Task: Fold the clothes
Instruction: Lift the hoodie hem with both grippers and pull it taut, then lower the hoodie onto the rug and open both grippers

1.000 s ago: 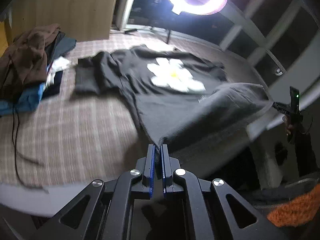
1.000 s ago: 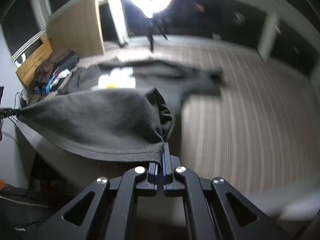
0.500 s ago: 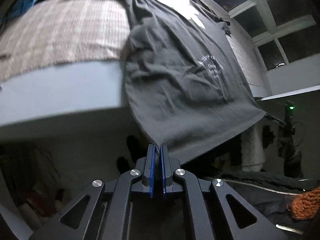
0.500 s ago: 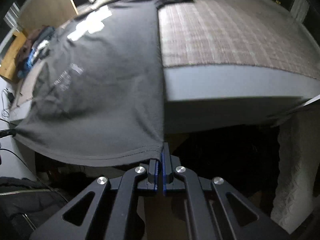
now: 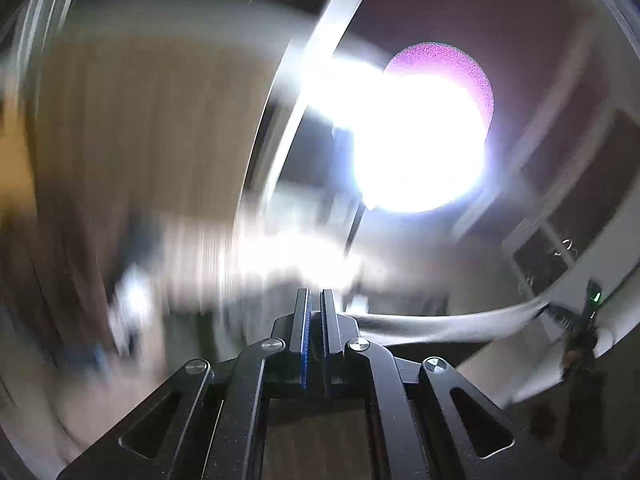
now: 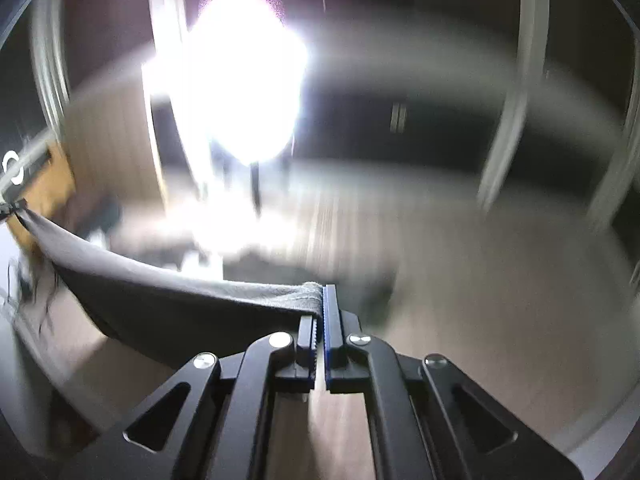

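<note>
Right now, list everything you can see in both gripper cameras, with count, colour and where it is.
Shirt: one, dark grey, stretched in the air between the two grippers, its edge clamped at each end.
Lamp: one, glaring white, high in the middle of both views; its shape is washed out.
Lamp stand: one, dark, thin, below the glare.
Bed: one, pale brownish cover, blurred, behind the shirt.
Wooden panel: one, light brown, left of the lamp, blurred.
Window frames: white, dark panes, right side.
Left gripper: black, blue pads, shut on the shirt.
Right gripper: black, blue pads, shut on the shirt.
</note>
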